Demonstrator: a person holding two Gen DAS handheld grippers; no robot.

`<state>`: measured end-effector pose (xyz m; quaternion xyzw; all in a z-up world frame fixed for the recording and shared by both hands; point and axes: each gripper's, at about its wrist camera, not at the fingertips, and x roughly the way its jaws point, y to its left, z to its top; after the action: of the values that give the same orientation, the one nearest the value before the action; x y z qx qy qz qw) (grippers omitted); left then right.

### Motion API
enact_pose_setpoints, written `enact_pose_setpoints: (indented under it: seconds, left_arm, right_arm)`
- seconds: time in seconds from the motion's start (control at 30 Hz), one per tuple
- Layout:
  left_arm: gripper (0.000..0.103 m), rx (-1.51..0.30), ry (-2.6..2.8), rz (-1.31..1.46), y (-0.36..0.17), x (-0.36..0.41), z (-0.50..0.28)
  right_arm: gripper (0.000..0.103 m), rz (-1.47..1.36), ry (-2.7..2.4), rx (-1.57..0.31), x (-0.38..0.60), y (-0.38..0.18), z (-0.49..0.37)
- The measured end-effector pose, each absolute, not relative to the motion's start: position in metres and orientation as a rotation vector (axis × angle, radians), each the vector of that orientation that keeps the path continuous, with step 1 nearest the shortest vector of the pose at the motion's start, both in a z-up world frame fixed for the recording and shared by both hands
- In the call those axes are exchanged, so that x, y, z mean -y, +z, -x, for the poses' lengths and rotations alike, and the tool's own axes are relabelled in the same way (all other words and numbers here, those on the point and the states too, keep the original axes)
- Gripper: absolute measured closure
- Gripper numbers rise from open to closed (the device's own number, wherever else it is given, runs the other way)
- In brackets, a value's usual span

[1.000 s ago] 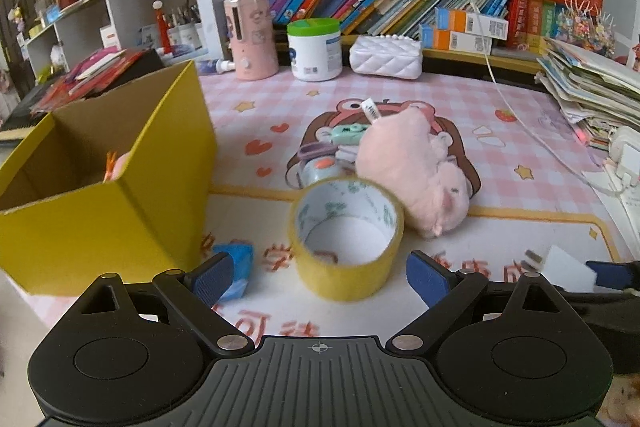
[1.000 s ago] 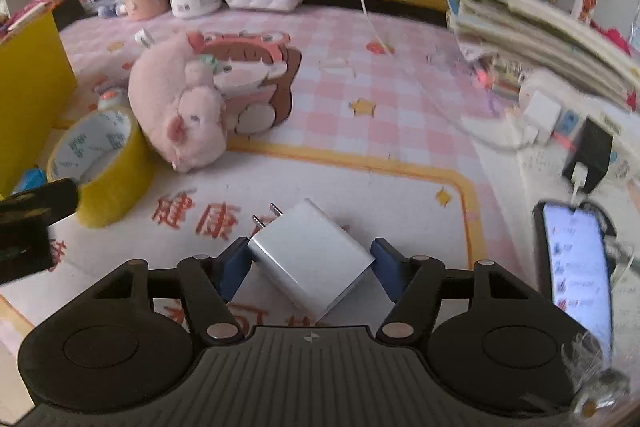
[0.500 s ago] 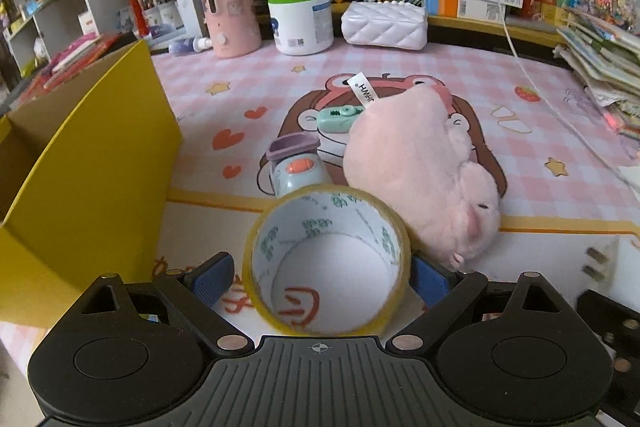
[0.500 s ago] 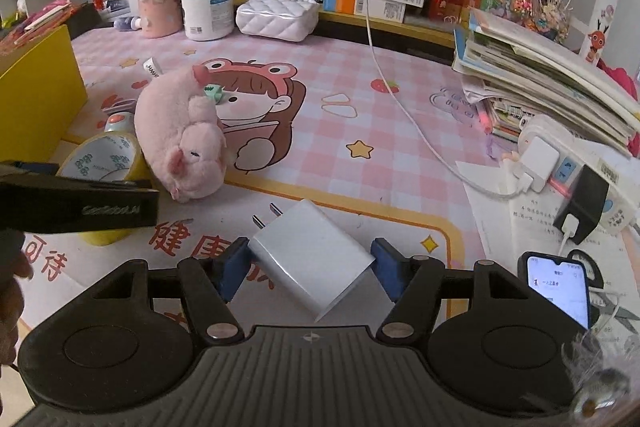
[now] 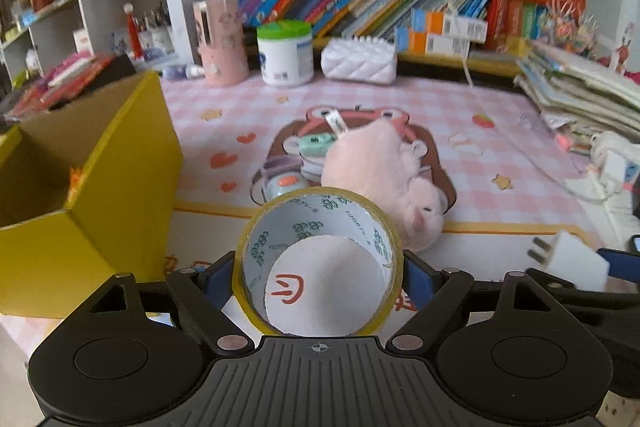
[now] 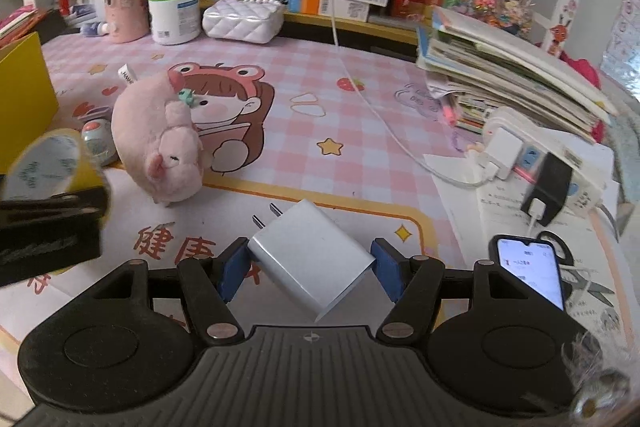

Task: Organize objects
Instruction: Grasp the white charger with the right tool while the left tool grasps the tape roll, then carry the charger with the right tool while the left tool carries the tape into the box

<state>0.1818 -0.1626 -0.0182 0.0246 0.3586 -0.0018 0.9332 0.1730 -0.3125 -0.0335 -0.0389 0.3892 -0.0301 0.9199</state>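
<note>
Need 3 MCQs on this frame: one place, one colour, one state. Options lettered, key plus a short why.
1. Where is the yellow box relative to the tape roll in the left wrist view?
A. Left of it
B. Right of it
C. Under it

2. What colour is the lid of the white jar at the back of the mat?
A. Red
B. Green
C. Black

3. What is the right gripper doing?
A. Open over the phone
B. Shut on the white charger
C. Shut on the plush pig

Key:
1 A, the box fills the left edge of that view.
2 B, the lid is bright green.
3 B, both blue pads press the charger's sides.
</note>
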Motion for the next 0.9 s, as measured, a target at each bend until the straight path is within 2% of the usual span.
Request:
enact_pose_setpoints:
  seconds: [0.43, 0.9]
  left_arm:
    - [0.019, -0.639, 0.066, -0.079, 0.003, 0.125, -0.126]
    - [0.019, -0.613, 0.202, -0.079, 0.017, 0.032, -0.072]
  right_arm:
    - [0.039, 0.131, -0.092, -0.724, 0.257, -0.01, -0.135]
    - [0.039, 0.184, -0.012, -0.669, 0.152, 0.012, -0.084]
